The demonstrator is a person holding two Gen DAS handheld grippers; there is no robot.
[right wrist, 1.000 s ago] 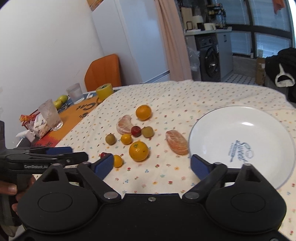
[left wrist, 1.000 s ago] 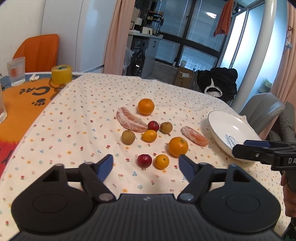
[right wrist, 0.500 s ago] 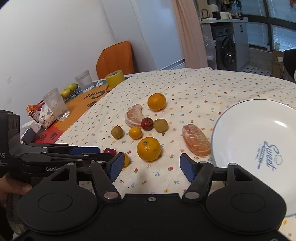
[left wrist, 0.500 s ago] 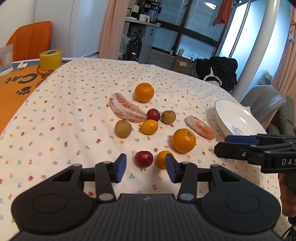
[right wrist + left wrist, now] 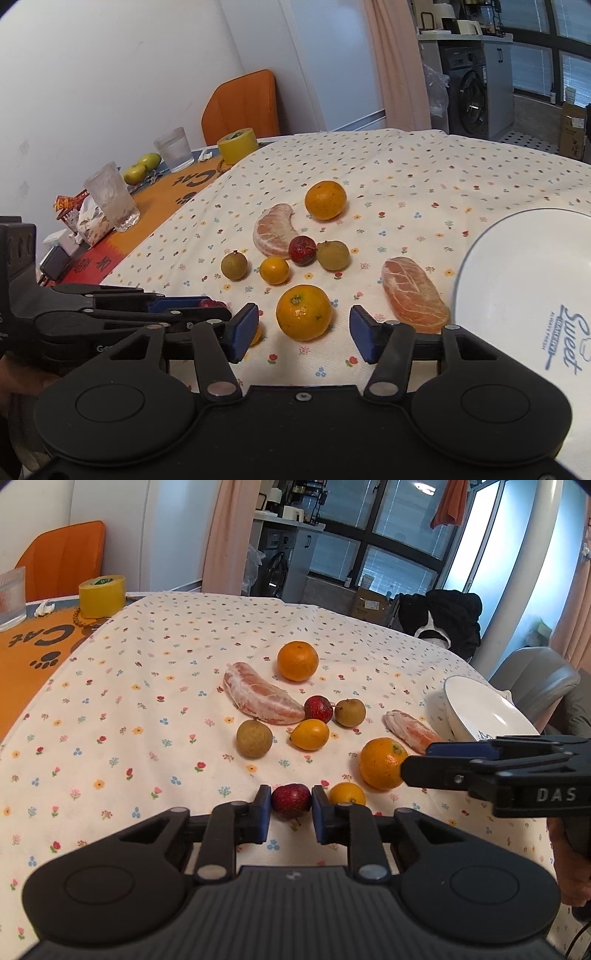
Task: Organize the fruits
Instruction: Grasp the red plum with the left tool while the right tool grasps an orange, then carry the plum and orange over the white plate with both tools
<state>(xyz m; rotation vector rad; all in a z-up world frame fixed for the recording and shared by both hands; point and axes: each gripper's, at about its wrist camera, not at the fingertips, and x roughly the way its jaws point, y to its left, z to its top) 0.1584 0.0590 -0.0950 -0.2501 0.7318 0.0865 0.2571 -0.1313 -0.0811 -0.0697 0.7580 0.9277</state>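
1. Strawberry point(image 5: 291, 799) sits between the pads of the left tongs point(image 5: 289, 814), which are narrowed to about its width; the blue pads stand at its flanks, but true contact cannot be told from here, and the berry rests on the cloth point(image 5: 147, 686). Judged, this is the closing step of a grasp.

2. Right tongs point(image 5: 301, 328) gape wide and hold nothing. An orange point(image 5: 304, 312) lies just ahead of them, between the lines of the two pads, so they look lined up for it.

3. Plate point(image 5: 524, 295) lies off to the right of the right tongs, bare of fruit, probably the place the fruit is meant to go.

4. Kumquat point(image 5: 347, 794) lies just right of the left tongs' right pad, close enough to be nudged when the berry is lifted.

5. Looks: the strawberry is dark red, small and dimpled, likely soft, so a light squeeze suits it.

6. Beyond both tongs lie a second strawberry point(image 5: 318, 709), two pomelo segments, pale pink, one long point(image 5: 260, 699) and one short point(image 5: 412, 731), two brown longans point(image 5: 254, 737) point(image 5: 349, 712), another kumquat point(image 5: 309, 734) and a far orange point(image 5: 297, 661).
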